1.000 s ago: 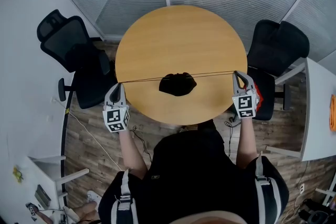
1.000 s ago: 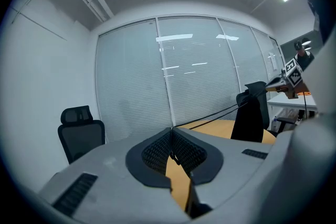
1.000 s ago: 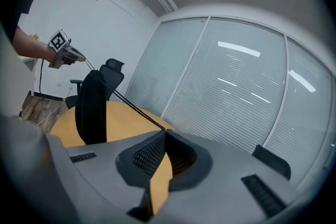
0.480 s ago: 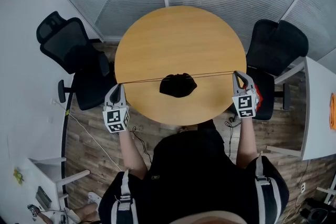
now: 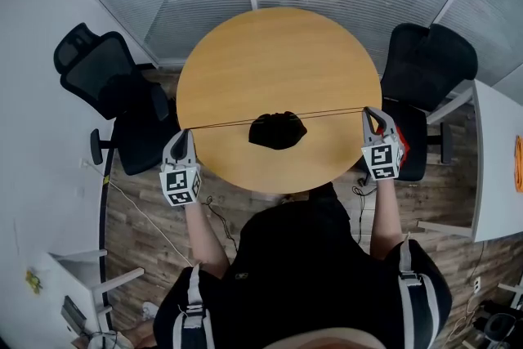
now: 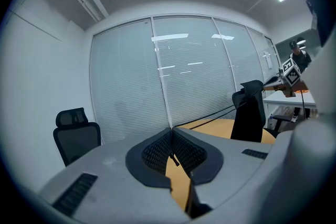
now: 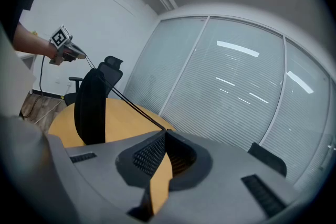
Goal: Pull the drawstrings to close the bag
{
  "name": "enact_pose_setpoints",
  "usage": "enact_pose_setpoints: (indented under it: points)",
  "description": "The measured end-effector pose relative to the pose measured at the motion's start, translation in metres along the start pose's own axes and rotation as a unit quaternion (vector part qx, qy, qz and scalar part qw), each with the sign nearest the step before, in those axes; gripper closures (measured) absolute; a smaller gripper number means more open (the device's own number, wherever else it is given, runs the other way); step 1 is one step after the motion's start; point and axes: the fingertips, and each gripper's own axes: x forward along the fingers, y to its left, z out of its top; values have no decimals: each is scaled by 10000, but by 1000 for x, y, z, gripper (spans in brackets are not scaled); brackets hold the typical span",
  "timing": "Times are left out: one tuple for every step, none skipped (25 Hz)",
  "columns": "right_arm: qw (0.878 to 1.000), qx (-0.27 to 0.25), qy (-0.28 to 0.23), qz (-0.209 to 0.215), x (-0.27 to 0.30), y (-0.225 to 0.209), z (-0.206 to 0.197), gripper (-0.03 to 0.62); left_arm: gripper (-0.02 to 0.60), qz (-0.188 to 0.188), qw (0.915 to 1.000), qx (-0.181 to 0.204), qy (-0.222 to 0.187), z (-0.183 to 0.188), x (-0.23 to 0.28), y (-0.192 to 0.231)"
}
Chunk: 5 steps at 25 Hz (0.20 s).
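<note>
Bench [image 5: 278, 53] in front of me: round, plain light-wood top, standing on a wood-plank floor [image 5: 147, 233]. On it sits a black bag [image 5: 277, 131], bunched up, on my half of the top, approx. centre left-to-right and well in from the rim. Its drawstrings [image 5: 221, 125] run taut out both sides, past the bench edge.

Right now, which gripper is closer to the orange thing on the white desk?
Right. The right gripper holds a drawstring at the round table's edge nearest the orange thing; the left gripper is across the table, beyond the bag.
</note>
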Motion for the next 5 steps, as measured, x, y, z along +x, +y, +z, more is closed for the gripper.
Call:
enact_pose_setpoints:
  points:
    - [10000,-5,-10,-15,-1,-1,1,536,563,-9,10000,4,-5,1,0,0]
    - [10000,-10,-15,-26,-1,-1,2,536,563,-18,10000,7,-11,1,1,0]
    - [10000,-21,-15,-34,-1,-2,2,536,563,-28,10000,9,-15,2,1,0]
    - [10000,-35,-11,-41,0,-2,2,536,563,-36,10000,12,-19,3,2,0]
    - [10000,-51,-7,-47,1,-2,1,536,563,-44,10000,13,-23,3,3,0]
